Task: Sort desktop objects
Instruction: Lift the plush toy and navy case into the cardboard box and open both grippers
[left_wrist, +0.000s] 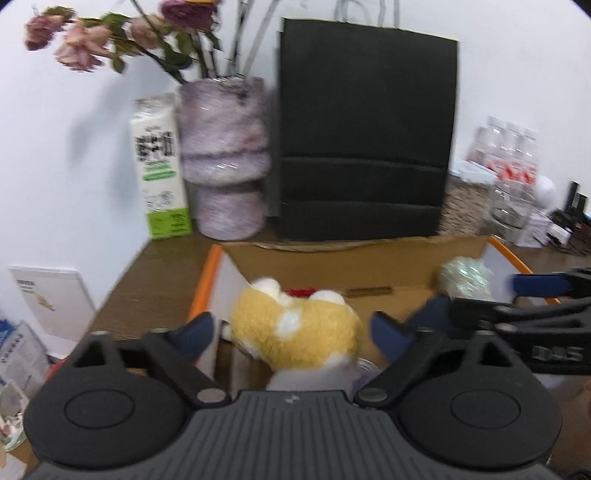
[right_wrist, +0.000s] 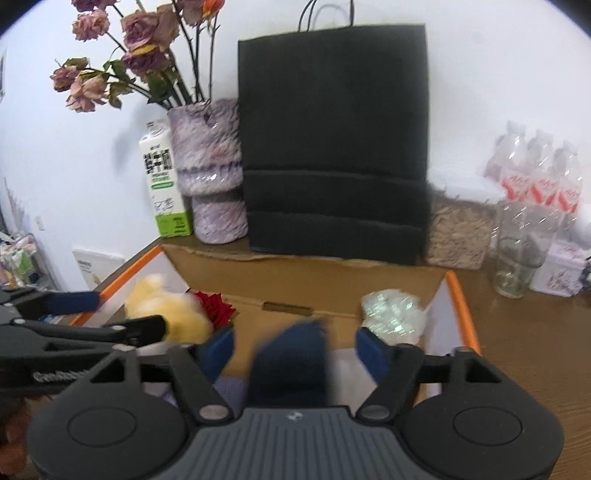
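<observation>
Left gripper (left_wrist: 291, 332) jaws spread around yellow plush toy (left_wrist: 295, 332) in cardboard box (right_wrist: 314, 284). Right gripper (right_wrist: 295, 347) spread, blurred dark blue item (right_wrist: 291, 362) between, contact unclear. Milk carton (right_wrist: 164, 184) text unreadable.

Lived-in home desk; dried roses (right_wrist: 110, 66), milk carton (right_wrist: 164, 184).

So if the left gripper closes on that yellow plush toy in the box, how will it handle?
The yellow plush toy looks fluffy, so it will probably squash between the left gripper pads rather than resist. It is likely light for its bulk. Being soft, it may sag or flop once lifted from the cardboard box, and seems unlikely to roll or break.
</observation>
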